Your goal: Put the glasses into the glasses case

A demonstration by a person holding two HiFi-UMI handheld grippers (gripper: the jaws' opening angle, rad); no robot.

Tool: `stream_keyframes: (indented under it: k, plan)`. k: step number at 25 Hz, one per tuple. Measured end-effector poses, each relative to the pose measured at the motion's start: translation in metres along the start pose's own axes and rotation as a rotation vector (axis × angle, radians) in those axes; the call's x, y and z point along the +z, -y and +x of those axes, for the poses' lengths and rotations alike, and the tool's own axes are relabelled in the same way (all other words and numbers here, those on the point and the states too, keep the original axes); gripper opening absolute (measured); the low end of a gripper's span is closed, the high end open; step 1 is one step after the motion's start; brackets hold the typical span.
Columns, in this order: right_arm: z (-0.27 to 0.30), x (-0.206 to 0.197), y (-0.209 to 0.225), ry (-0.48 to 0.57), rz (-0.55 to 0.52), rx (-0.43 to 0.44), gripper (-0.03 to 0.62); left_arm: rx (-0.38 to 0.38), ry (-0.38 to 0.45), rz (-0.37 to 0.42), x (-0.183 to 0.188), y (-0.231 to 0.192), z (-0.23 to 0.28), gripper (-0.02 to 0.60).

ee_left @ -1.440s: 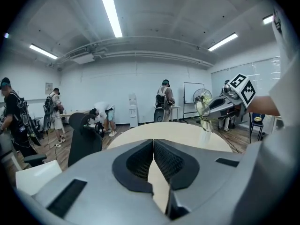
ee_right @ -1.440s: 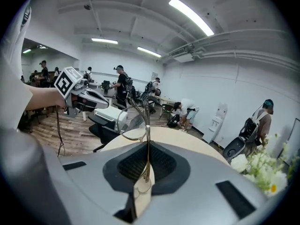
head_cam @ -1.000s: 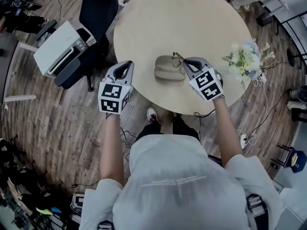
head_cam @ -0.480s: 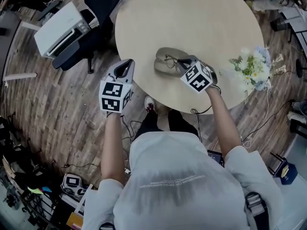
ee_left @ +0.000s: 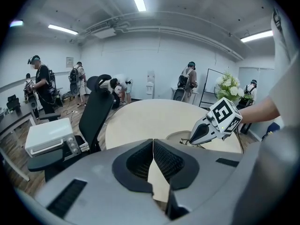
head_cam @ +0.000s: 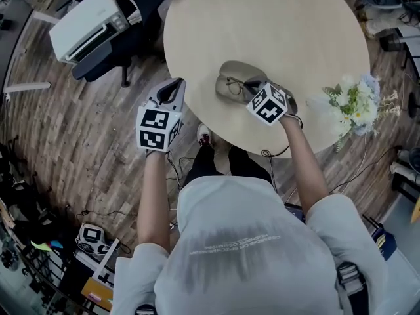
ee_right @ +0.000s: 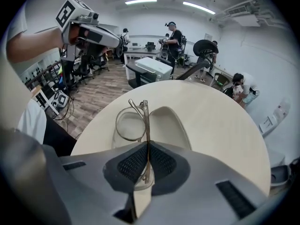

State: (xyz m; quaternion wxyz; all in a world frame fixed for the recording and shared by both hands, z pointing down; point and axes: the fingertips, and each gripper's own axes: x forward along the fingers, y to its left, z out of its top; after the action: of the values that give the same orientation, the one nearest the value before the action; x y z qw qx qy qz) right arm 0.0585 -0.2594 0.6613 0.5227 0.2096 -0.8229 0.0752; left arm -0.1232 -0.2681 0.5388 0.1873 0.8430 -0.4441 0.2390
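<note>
Thin metal-framed glasses (ee_right: pixel 136 121) are pinched in my right gripper (ee_right: pixel 147 156), whose jaws are shut on the frame. The glasses (head_cam: pixel 234 84) hang just over the open beige glasses case (head_cam: pixel 231 79) lying near the front edge of the round table (head_cam: pixel 275 25). In the right gripper view the case (ee_right: pixel 164 125) lies directly beneath the lens. My left gripper (head_cam: pixel 169 96) is held off the table's left edge over the floor, jaws shut on nothing (ee_left: pixel 152 146). From the left gripper view the right gripper (ee_left: pixel 213 124) shows over the case.
A bunch of white flowers (head_cam: pixel 354 107) stands at the table's right edge. A black office chair (head_cam: pixel 141 12) and a white box-like appliance (head_cam: pixel 88 21) sit to the left of the table. Cables lie on the wooden floor. Several people stand at the back of the room.
My right gripper has carried the glasses leftward and down from beside the case to over its open shell. The left gripper has barely shifted.
</note>
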Motion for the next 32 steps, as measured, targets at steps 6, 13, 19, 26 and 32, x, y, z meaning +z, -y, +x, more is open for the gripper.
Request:
stream_keyframes:
  k: [6,13,19,26,32]
  plan:
    - [0.016,-0.003,-0.011,-0.014,0.018,0.037,0.009,-0.004,-0.014,-0.011,-0.007,-0.001,0.004,0.014]
    - [0.025,-0.003,-0.022,-0.013,0.064,0.065,0.012,0.0,-0.024,-0.02,-0.013,-0.005,0.003,0.014]
    - [0.031,-0.005,-0.03,-0.037,0.03,0.071,0.015,-0.003,-0.03,-0.03,-0.02,-0.008,-0.001,0.014]
    - [0.036,-0.005,-0.033,-0.066,0.015,0.071,0.02,-0.014,-0.033,-0.024,-0.025,-0.009,-0.007,0.014]
    - [0.035,-0.008,-0.038,-0.102,0.003,0.095,0.03,-0.043,-0.037,0.009,-0.025,-0.008,-0.011,0.014]
